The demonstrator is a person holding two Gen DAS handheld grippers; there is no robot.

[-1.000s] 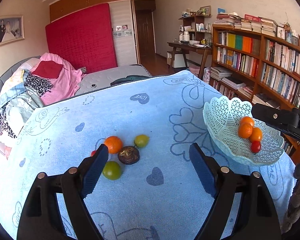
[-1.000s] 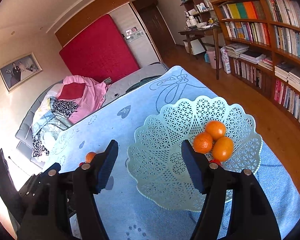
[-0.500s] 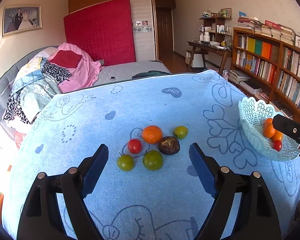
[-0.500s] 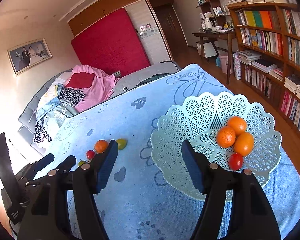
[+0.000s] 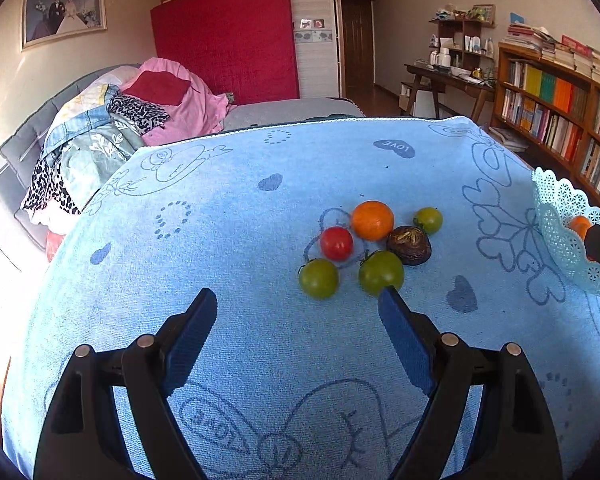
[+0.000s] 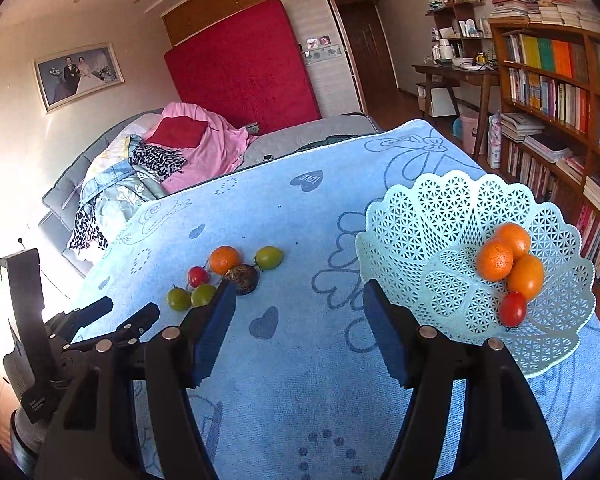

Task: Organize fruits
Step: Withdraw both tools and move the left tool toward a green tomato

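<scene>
Several loose fruits lie together on the blue cloth: an orange (image 5: 372, 220), a red tomato (image 5: 336, 243), two green tomatoes (image 5: 318, 278) (image 5: 381, 273), a small yellow-green fruit (image 5: 429, 220) and a dark brown fruit (image 5: 409, 245). The cluster also shows in the right wrist view, around the orange (image 6: 225, 259). A pale lattice basket (image 6: 428, 216) holds three oranges (image 6: 496, 259) and a red tomato (image 6: 513, 309). My left gripper (image 5: 298, 326) is open and empty, just short of the cluster. My right gripper (image 6: 298, 320) is open and empty, between cluster and basket.
The blue cloth (image 5: 228, 216) covers the table. The basket's rim (image 5: 556, 216) shows at the right edge of the left wrist view. A bed with piled clothes (image 5: 140, 112) lies behind, a bookshelf (image 6: 560, 80) to the right. The left gripper's body (image 6: 80, 340) is at the lower left of the right wrist view.
Both grippers have swung left and pulled back. The fruit cluster has shifted right in the left view and come into the right view. The basket has slid toward the right edge. Jaws stay open.
</scene>
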